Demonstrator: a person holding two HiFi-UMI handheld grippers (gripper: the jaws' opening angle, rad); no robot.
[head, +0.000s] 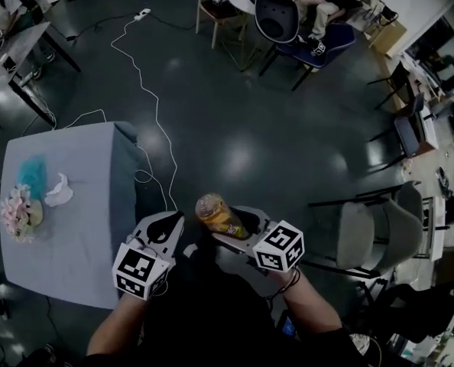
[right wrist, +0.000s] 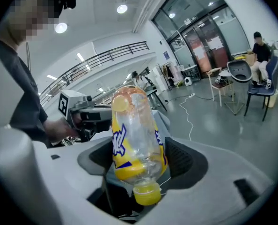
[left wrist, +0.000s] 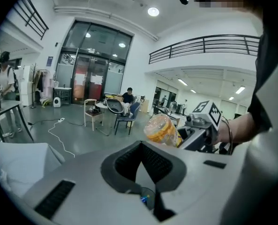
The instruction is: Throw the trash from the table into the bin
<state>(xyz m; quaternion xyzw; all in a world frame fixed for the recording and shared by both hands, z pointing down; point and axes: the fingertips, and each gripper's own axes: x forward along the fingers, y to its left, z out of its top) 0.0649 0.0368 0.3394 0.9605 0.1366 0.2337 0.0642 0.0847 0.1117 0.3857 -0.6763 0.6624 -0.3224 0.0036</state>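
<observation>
**A:** How does the bottle look?

**B:** It is clear plastic with a yellow label and a yellow cap. The right tongs clamp it near the neck, with the cap pointing back toward the handle. It hangs above the floor, just right of the desk.

**A:** And the left tongs?

**B:** Closed tight, holding nothing.

**A:** What else is around?

**B:** A white tissue, a teal thing and flowers lie on the desk. A white cable snakes across the floor ahead, and a grey chair stands to the right.
</observation>
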